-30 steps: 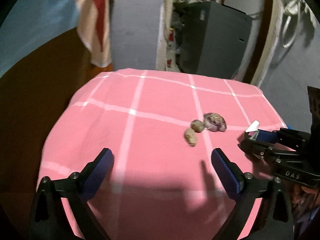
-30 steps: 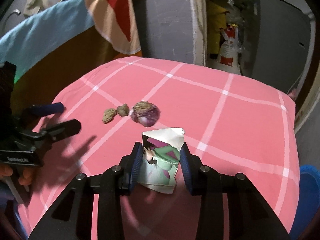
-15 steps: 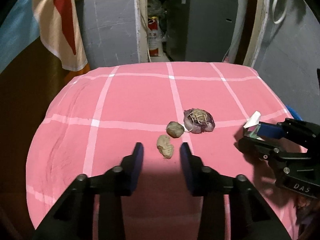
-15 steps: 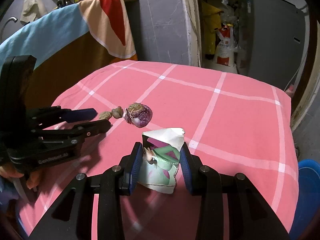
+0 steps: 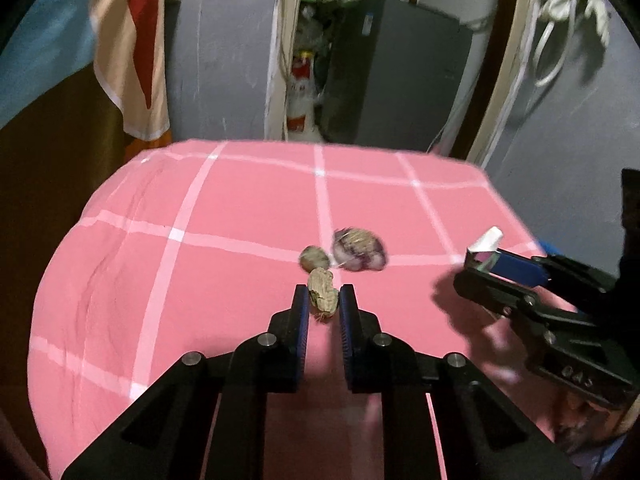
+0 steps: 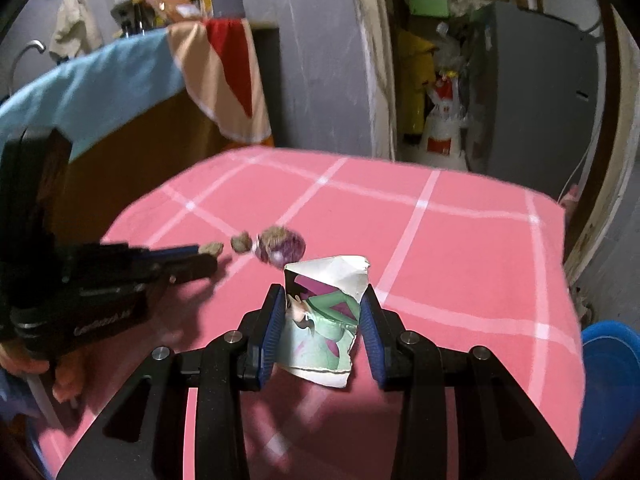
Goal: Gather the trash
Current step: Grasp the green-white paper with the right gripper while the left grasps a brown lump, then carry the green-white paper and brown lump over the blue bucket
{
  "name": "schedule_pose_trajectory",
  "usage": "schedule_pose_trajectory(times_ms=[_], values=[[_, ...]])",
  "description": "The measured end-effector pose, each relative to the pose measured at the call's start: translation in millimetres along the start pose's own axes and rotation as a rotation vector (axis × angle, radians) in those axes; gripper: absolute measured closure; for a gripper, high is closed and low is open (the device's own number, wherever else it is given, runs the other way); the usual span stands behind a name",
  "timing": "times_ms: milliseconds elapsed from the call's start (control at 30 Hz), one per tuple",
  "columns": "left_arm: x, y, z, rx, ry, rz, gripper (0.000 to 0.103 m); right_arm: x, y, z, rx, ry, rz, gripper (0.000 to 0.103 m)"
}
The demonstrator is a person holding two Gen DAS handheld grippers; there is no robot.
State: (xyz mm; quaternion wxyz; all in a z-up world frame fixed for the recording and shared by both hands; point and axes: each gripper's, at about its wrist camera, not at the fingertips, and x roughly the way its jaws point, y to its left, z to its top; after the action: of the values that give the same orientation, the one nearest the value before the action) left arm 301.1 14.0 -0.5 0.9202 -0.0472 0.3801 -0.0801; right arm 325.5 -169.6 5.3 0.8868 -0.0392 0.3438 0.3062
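Note:
Three bits of trash lie on the pink checked tablecloth (image 5: 224,208): a tan lump (image 5: 321,290), a small brown lump (image 5: 314,257) and a purple onion piece (image 5: 360,249). My left gripper (image 5: 323,300) is shut on the tan lump, still at the cloth. My right gripper (image 6: 323,312) is shut on a torn printed paper scrap (image 6: 324,320) and holds it above the cloth, right of the trash. In the right wrist view the left gripper (image 6: 200,256) holds the tan lump (image 6: 211,247) beside the brown lump (image 6: 241,242) and onion piece (image 6: 282,246).
A blue tub (image 6: 612,364) stands off the table's right edge. A blue and striped cloth (image 5: 80,48) hangs over a brown counter on the left. A dark cabinet (image 5: 392,72) and a doorway are behind the table.
My left gripper swung toward the trash, narrowed from wide open, moved forward and closed on the tan lump. My right gripper kept its hold on the paper scrap and barely moved.

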Motion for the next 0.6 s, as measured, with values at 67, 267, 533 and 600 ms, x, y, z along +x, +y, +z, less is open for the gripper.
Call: schedule_pose_trajectory(times_ms=[67,267,533,600], values=[[-11.4,-4.8,-1.5,-0.013,-0.056,-0.023,0.091,-11.3,-0.9,-0.3,0.007,-0.056,-0.002,0.068],[-49.7,-28.1,-3.2,-0.017,-0.246,-0.067,0.091,-63.3,-1.6,-1.3,0.000,-0.262,-0.045,0.068],[-96.0,-75.3,2.5,0.032,-0.458,-0.117,0.091,-143.6,-10.0,-11.9,-0.008,-0.529,-0.166,0.068],[-103.6,-87.7,2.6,0.059,-0.497,-0.138,0.091,-161.1,-12.2,-18.1,-0.017,-0.581,-0.214,0.068]])
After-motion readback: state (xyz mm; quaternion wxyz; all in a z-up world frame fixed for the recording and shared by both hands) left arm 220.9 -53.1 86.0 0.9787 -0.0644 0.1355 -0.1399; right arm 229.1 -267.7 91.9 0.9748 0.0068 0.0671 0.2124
